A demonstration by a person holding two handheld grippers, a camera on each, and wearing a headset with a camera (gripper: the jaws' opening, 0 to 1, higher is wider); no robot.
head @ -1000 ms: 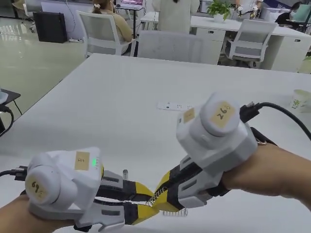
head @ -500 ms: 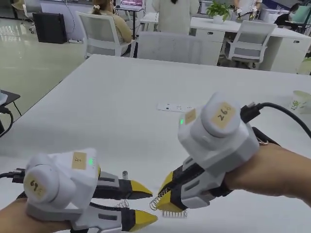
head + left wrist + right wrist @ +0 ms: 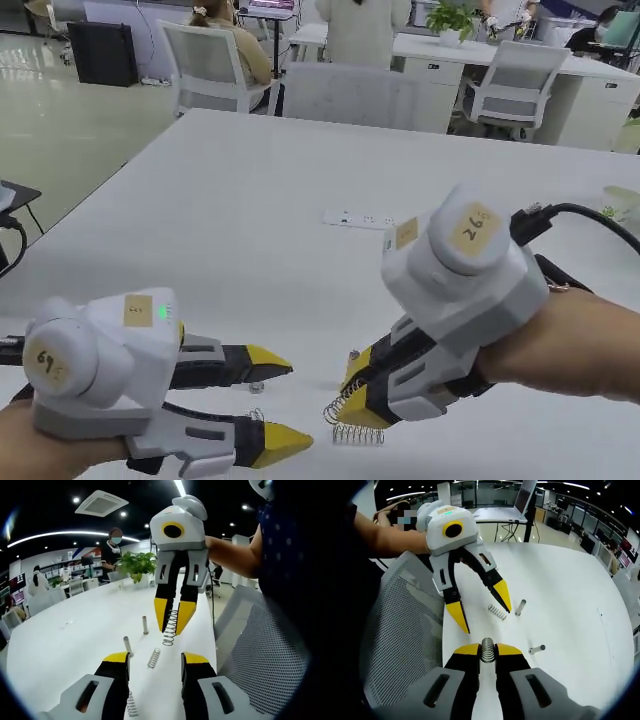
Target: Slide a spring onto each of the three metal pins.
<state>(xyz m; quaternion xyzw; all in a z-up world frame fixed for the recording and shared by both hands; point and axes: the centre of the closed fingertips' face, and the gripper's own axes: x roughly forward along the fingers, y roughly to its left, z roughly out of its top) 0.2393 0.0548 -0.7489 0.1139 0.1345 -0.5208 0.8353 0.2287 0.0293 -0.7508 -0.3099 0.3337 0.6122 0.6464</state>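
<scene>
Our right gripper [image 3: 352, 408] is clamped on a spring [image 3: 487, 650], held at its yellow tips over the white table [image 3: 250, 220]. Our left gripper [image 3: 300, 402] has its jaws apart, gripping nothing. 1 loose spring [image 3: 358, 434] lies on the table beneath the right gripper, and a second loose spring [image 3: 131, 705] lies between the left jaws. A near pin [image 3: 127, 645] and a far pin [image 3: 145, 625] stand upright, bare.

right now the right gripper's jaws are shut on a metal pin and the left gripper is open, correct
No: the right gripper view shows the right gripper shut on a spring, not a metal pin. The left gripper is open, as you said.
</scene>
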